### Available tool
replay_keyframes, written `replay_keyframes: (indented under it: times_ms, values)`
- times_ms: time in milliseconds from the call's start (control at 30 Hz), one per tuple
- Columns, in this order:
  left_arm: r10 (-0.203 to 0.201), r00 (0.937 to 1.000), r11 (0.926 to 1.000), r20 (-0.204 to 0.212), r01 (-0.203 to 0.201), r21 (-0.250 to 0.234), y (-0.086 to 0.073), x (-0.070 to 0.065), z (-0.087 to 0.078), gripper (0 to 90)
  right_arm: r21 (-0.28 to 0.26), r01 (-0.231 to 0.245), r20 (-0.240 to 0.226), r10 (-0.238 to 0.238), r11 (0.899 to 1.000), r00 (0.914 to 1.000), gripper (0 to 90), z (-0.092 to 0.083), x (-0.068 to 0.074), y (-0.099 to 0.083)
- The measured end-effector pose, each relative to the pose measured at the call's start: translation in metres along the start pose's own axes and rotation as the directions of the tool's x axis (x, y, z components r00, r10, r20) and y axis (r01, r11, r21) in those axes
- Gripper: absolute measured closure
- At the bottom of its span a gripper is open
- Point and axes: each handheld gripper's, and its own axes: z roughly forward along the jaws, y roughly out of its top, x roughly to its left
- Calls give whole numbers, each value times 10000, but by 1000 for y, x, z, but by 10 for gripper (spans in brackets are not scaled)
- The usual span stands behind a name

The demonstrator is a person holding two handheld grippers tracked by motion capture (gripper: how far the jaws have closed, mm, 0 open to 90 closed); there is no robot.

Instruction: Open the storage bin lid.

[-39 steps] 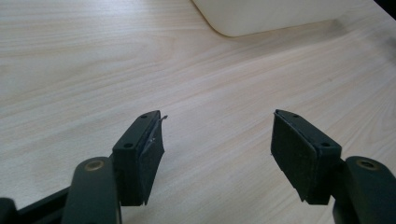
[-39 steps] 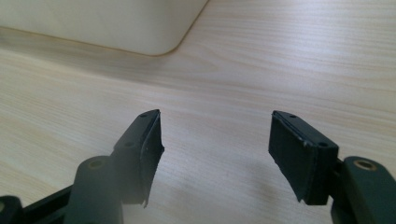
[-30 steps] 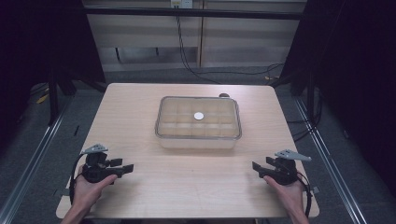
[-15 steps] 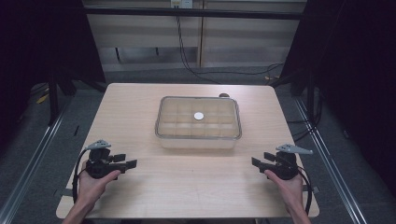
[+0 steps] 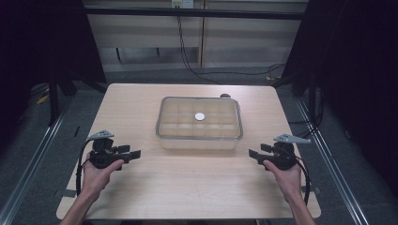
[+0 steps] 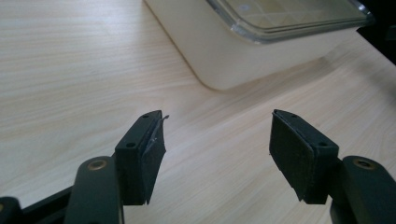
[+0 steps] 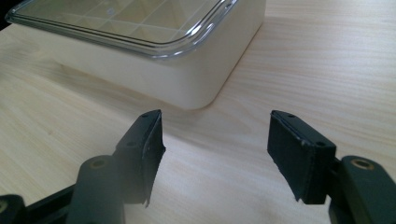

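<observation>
Lidded container point(image 5: 199, 123) sits mid-worktop point(image 5: 187, 187), slightly toward twelve o'clock, while the left gripper point(image 5: 133, 153) at eight o'clock, jaws just narrowing slightly, and right gripper point(image 5: 253, 153) at four o'clock point inward at it, both released and holding nothing.

Lidded box point(image 5: 199, 123) on wooden table point(image 5: 187, 187)

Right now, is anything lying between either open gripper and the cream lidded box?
Nothing visible. Bare wooden tabletop separates the left gripper and the right gripper from the cream plastic box with a clear lid; both stand open and empty.
</observation>
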Motion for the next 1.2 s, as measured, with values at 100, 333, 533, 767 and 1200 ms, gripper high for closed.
replay_keyframes:
  times_ms: [100, 333, 533, 767, 1200]
  values:
    - [-6, 10000, 10000, 9, 6, -32, 7, -1, 4, 363, -109, -67, -191, 65, 9999, 9998, 383, 4, -1, 6]
    - [134, 9997, 9999, 225, -133, -54, 23, -6, 13, 364, -190, -156, -545, 145, 9997, 9984, 413, 10, -2, 21]
    - [154, 9997, 9998, 199, -151, -126, 38, -9, 19, 384, -278, -53, -661, 35, 9996, 9978, 433, 13, -6, 39]
    - [223, 9997, 9994, 109, -220, -266, 56, -8, 25, 412, -139, 198, -647, -207, 9997, 9977, 442, 28, -7, 64]
    - [-116, 9998, 9999, 178, 118, -82, 66, 1, 45, 398, 379, 237, -644, -212, 9990, 9977, 434, 57, -25, 88]
